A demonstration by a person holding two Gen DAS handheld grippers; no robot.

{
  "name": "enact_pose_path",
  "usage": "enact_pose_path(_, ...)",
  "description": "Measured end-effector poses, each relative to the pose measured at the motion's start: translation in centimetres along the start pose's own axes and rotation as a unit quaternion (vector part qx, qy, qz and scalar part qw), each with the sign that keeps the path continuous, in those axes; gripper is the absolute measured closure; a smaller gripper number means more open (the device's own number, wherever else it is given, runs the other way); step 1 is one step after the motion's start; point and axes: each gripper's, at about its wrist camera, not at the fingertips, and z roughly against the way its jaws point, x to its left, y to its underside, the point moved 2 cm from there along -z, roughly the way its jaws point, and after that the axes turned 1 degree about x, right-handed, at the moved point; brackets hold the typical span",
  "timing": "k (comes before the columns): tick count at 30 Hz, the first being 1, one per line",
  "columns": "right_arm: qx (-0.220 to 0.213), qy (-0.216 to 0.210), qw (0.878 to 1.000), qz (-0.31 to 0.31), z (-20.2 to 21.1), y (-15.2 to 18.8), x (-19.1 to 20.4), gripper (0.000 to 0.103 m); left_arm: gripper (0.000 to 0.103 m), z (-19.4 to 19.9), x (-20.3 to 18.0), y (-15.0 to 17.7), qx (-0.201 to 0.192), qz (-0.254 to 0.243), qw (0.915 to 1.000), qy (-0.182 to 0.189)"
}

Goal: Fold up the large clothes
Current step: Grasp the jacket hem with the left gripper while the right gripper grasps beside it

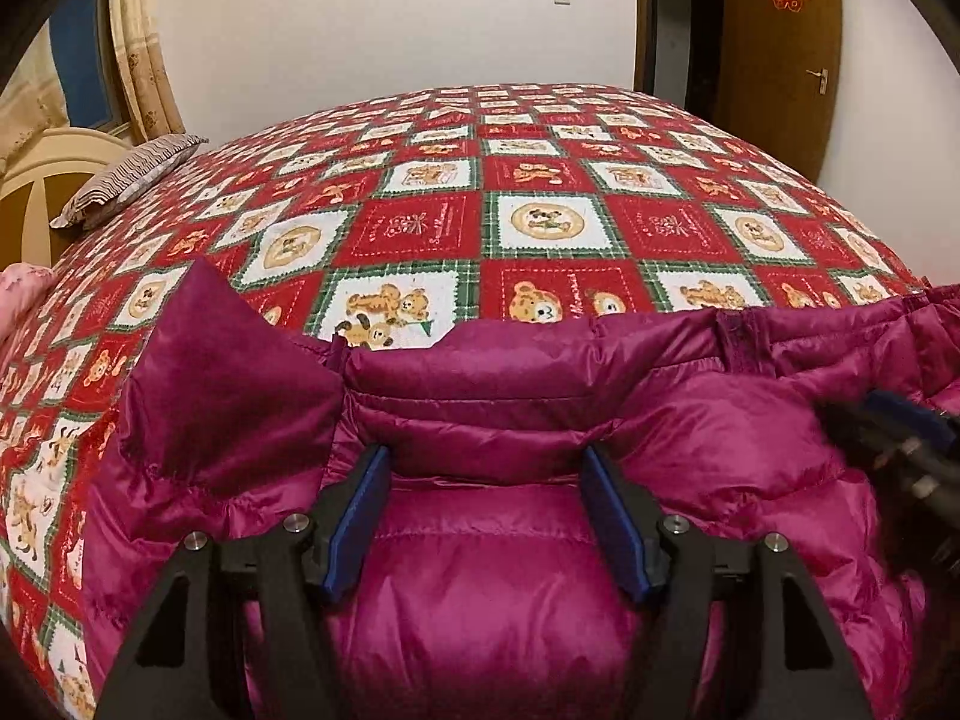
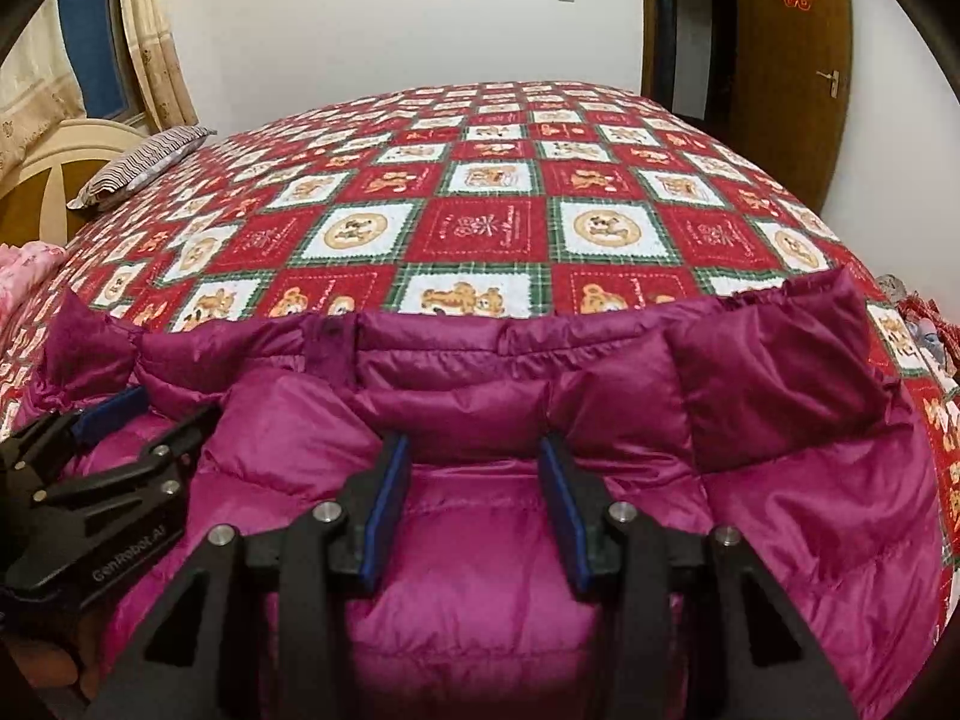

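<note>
A magenta quilted puffer garment (image 1: 540,408) lies across the near edge of a bed and fills the lower part of both views (image 2: 780,420). My left gripper (image 1: 486,462) is open, its blue-padded fingers (image 1: 606,498) spread over the puffy fabric. My right gripper (image 2: 474,450) is open too, its fingers (image 2: 564,480) resting over the fabric near the garment's middle. Each gripper shows in the other's view: the right one at the right edge (image 1: 900,438), the left one at the lower left (image 2: 114,438).
The bed is covered by a red, white and green bear-patterned quilt (image 1: 540,222). A striped pillow (image 1: 132,174) lies at the far left by a cream headboard (image 1: 42,180). Pink fabric (image 2: 24,276) sits at the left edge. A wooden door (image 2: 786,60) stands beyond the bed.
</note>
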Motion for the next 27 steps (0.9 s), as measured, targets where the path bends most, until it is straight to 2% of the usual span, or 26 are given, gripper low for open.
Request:
enact_pose_path(1, -0.004, 0.003, 1.0, -0.001, 0.5, -0.1, -0.3, 0.065, 0.036, 0.0, 0.0, 0.0, 0.0, 0.0, 1.0, 0.0)
enact_pose_path(2, -0.006, -0.051, 0.999, 0.015, 1.1, -0.3, -0.6, 0.068, 0.036, 0.0, 0.0, 0.0, 0.001, 0.001, 1.0, 0.001)
enact_pose_path(4, -0.026, -0.033, 0.999, 0.014, 2.6, -0.8, -2.3, 0.07, 0.036, -0.1, 0.1, 0.1, 0.001, 0.001, 1.0, 0.002)
enact_pose_path(5, -0.033, -0.011, 0.999, 0.015, 3.1, -1.1, -3.5, 0.07, 0.036, -0.1, 0.0, 0.1, 0.001, 0.001, 1.0, 0.001)
enact_pose_path(8, -0.02, 0.045, 0.999, 0.011, 2.5, -1.4, -7.0, 0.07, 0.036, -0.1, 0.0, 0.0, 0.002, 0.001, 1.0, 0.0)
enact_pose_path(11, 0.01, 0.043, 0.999, 0.0, 0.4, -0.4, -9.3, 0.07, 0.036, -0.1, 0.0, 0.1, 0.001, 0.0, 1.0, 0.0)
enact_pose_path(15, -0.006, 0.039, 0.999, -0.003, -1.0, 0.6, -9.6, 0.07, 0.036, -0.2, 0.0, 0.1, 0.002, 0.0, 1.0, 0.0)
enact_pose_path(22, -0.003, 0.023, 0.999, -0.023, -1.2, 0.5, -10.5, 0.07, 0.036, -0.2, 0.0, 0.1, 0.004, 0.001, 1.0, 0.003)
enact_pose_path(26, 0.014, 0.037, 0.999, -0.007, -0.2, 0.1, -10.1, 0.071, 0.036, 0.8, 1.0, 0.0, 0.019, -0.004, 0.9994, 0.03)
enact_pose_path(27, 0.006, 0.045, 0.999, -0.008, 1.0, 0.0, -10.0, 0.077, 0.036, 1.8, 1.6, 0.0, 0.015, -0.001, 0.9993, 0.034)
